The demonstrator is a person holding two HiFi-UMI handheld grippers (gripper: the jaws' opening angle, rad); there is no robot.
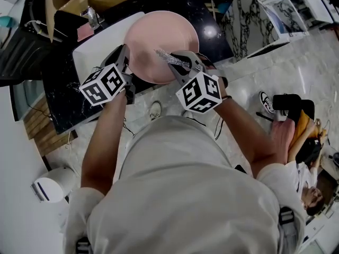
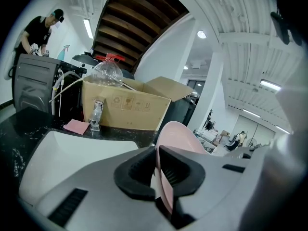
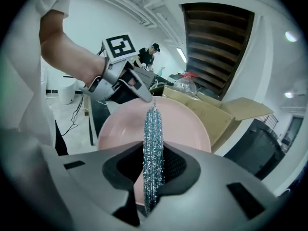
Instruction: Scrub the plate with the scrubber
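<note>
Head view: L gripper [image 1: 127, 66] clamps plate [image 1: 159, 36] rim, R gripper [image 1: 178, 67] pinches scrubber [image 1: 170, 59].

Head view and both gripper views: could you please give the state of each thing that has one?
pink plate, tilted, held by its rim.
metal scrubber, pinched flat, tip over the plate.
left gripper, fingers shut on the plate rim.
right gripper, fingers shut on the scrubber.
cardboard box, flaps open.
</note>
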